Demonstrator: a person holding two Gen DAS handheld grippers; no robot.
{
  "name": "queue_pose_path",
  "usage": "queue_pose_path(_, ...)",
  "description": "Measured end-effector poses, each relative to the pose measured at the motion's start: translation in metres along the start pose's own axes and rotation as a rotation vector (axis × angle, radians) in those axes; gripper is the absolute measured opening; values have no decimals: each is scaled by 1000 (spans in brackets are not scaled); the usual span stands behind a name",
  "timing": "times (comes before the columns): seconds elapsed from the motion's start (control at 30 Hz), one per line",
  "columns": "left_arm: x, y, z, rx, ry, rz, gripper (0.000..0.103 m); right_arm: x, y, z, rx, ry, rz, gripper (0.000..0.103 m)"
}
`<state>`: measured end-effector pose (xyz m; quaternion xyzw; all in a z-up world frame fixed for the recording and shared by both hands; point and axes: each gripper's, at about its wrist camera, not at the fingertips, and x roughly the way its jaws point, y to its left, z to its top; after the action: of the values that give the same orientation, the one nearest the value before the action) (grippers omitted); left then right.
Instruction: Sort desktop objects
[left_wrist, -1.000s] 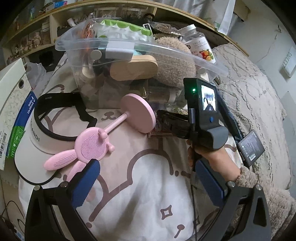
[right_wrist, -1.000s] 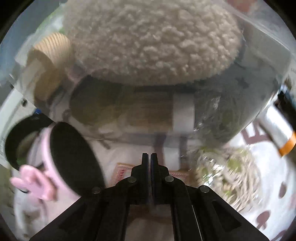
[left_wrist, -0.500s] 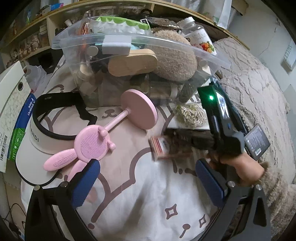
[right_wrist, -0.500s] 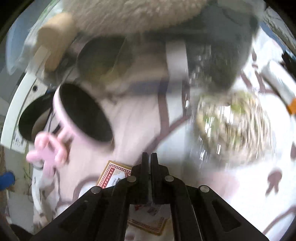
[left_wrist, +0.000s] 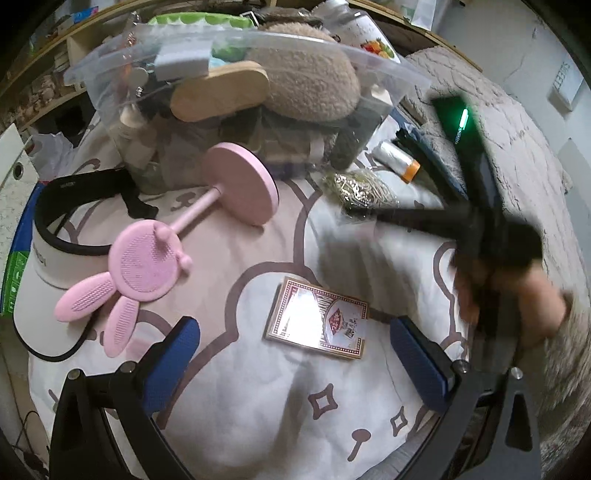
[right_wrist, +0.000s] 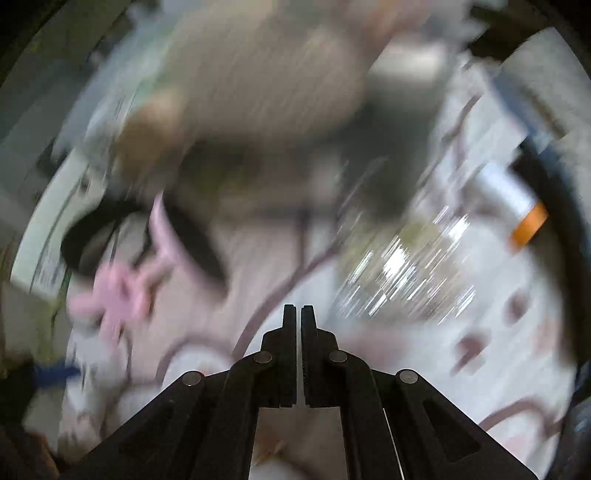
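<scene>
On the bear-print blanket (left_wrist: 258, 406), a deck of playing cards (left_wrist: 317, 323) lies flat between the blue pads of the left gripper (left_wrist: 295, 362), whose jaws stand wide open and hold nothing. The right gripper (right_wrist: 298, 325) shows its jaws pressed together and empty in its own blurred view, with a person's hand (left_wrist: 517, 295) gripping it at the right of the left view. Beyond the cards lie a pink bunny mirror (left_wrist: 147, 258), a visor (left_wrist: 44, 258), and a clear plastic bin (left_wrist: 369, 55) full of items.
</scene>
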<state>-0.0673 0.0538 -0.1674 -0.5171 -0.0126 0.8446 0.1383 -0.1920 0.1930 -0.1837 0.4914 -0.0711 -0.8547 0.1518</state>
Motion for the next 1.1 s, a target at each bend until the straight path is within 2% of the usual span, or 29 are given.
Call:
queue_pose_path(0.07, 5, -3, 0, 8, 12, 6, 103, 9, 2, 17, 23, -72, -49, 3)
queue_pose_path(0.13, 12, -6, 0, 15, 29, -2, 103, 0, -27, 24, 42, -112, -97, 3)
queue_pose_path(0.17, 14, -7, -1, 17, 35, -10, 103, 5, -31, 23, 58, -136, -111, 3)
queue_pose_path(0.23, 20, -10, -1, 21, 48, -27, 103, 14, -65, 3, 84, -161, -103, 3)
queue_pose_path(0.37, 30, -15, -2, 22, 74, -53, 103, 54, -96, 11, 118, -90, -53, 3)
queue_pose_path(0.43, 33, -16, -3, 24, 82, -53, 103, 59, -93, 9, 58, -60, -59, 3)
queue_pose_path(0.5, 34, -16, -4, 23, 86, -48, 103, 58, -90, 8, 17, -13, -66, 3)
queue_pose_path(0.63, 35, -12, -2, 13, 83, -61, 103, 49, -93, -3, 25, 62, -39, 2)
queue_pose_path(0.8, 36, -13, -4, 17, 88, -52, 103, 33, -85, -26, -28, 132, -67, 2)
queue_pose_path(1.0, 36, -25, -9, 96, 75, -38, 103, 16, -72, -54, -76, 183, -129, 1)
queue_pose_path(1.1, 40, -31, -9, 134, 70, -45, 103, 5, -68, -61, -92, 213, -117, 1)
